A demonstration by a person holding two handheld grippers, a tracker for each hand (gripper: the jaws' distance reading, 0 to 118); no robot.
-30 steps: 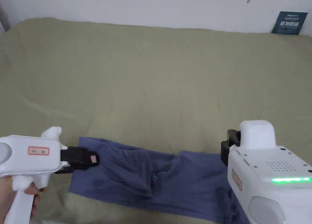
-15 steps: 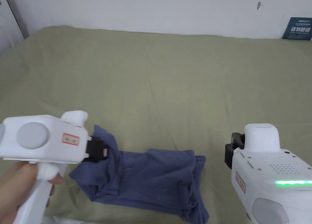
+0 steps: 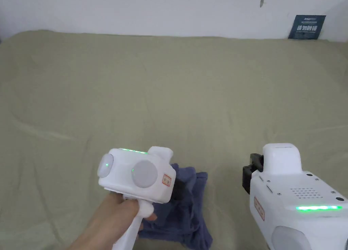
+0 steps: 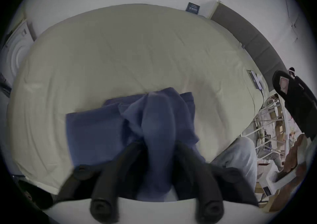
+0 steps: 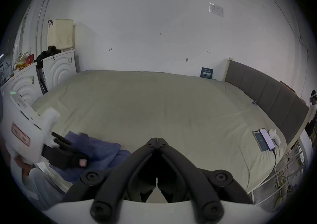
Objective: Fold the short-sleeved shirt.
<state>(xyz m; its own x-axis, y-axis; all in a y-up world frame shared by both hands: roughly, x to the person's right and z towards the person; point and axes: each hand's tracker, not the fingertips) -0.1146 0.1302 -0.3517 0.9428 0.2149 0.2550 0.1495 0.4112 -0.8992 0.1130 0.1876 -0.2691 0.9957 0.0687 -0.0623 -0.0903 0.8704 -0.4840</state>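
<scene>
— What's biggest here?
— The bed [image 3: 176, 90], under an olive sheet. The blue shirt [image 3: 190, 210] lies bunched at its near edge.
— Any containers?
— A cream perforated basket [image 5: 60, 34] on the white cabinets; what it holds can't be made out.
— And the claws?
— The left gripper [image 4: 158, 148] pinches a fold of shirt cloth between both jaws. The right gripper [image 5: 157, 139] hangs over bare sheet just beside the shirt, jaws pressed together, holding nothing. Two phones [image 5: 263, 139] lie well apart, near the headboard.

The blue shirt [image 3: 190, 206] lies bunched up and folded over near the front edge of the bed, with one part pulled up.
</scene>
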